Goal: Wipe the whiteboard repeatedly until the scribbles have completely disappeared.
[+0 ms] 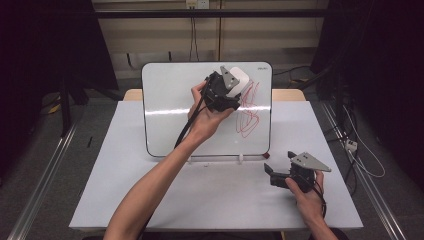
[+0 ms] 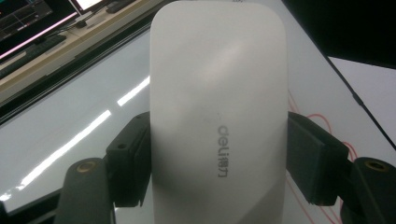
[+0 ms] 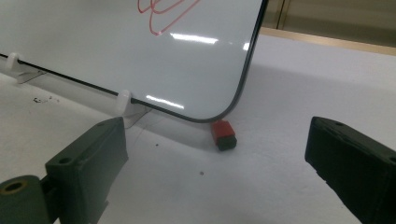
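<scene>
Whiteboard [image 1: 170, 110] stood propped near the far edge of the desk [image 1: 100, 200], red scribble [image 1: 248, 112] on its right half. We held our left tongs [image 1: 234, 82] closed on a white eraser [image 2: 217, 107], pressed to the board just above the scribble near its top right corner. Our right tongs [image 1: 272, 172] rested near the desk's right front corner, jaws wide apart and empty. Just beside the board's lower right corner lay a small red cap [image 3: 223, 135].
</scene>
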`<state>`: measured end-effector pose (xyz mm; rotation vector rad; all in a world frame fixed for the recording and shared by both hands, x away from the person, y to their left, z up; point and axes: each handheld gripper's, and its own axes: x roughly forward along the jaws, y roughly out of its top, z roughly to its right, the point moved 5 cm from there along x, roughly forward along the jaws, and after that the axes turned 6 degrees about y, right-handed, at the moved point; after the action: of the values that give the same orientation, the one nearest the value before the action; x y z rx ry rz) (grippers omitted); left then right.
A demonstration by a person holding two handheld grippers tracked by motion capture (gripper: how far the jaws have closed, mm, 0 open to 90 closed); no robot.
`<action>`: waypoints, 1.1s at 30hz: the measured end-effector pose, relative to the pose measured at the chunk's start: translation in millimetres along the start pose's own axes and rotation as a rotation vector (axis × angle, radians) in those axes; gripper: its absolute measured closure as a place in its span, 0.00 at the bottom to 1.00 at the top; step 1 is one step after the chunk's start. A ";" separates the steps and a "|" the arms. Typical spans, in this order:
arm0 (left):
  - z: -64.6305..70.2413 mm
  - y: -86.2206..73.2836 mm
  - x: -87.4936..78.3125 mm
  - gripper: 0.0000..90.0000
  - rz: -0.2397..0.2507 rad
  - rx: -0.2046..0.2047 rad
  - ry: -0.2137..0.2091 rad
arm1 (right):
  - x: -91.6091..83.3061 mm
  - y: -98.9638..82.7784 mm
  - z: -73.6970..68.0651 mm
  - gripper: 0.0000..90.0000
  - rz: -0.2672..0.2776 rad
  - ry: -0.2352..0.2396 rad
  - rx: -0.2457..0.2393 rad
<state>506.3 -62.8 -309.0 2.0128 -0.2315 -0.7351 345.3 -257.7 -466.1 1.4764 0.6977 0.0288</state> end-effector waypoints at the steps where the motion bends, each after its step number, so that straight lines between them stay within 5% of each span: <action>1: 1.3 1.0 1.2 0.35 0.001 0.001 0.001 | -0.2 0.0 0.0 0.06 0.001 0.000 -0.001; 12: 2.5 5.5 14.0 0.35 -0.024 0.016 0.022 | -0.6 -0.2 0.2 0.06 0.001 0.003 0.000; 19: 14.4 9.8 17.8 0.34 -0.020 0.059 0.045 | -0.1 0.0 -0.2 0.06 0.002 0.005 -0.002; 33: 15.3 12.9 28.3 0.34 -0.046 0.063 0.061 | -1.2 -0.1 -1.2 0.06 0.003 0.010 -0.001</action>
<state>521.7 -93.2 -315.3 2.1026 -0.1749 -0.7024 343.8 -257.1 -465.6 1.4769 0.7031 0.0389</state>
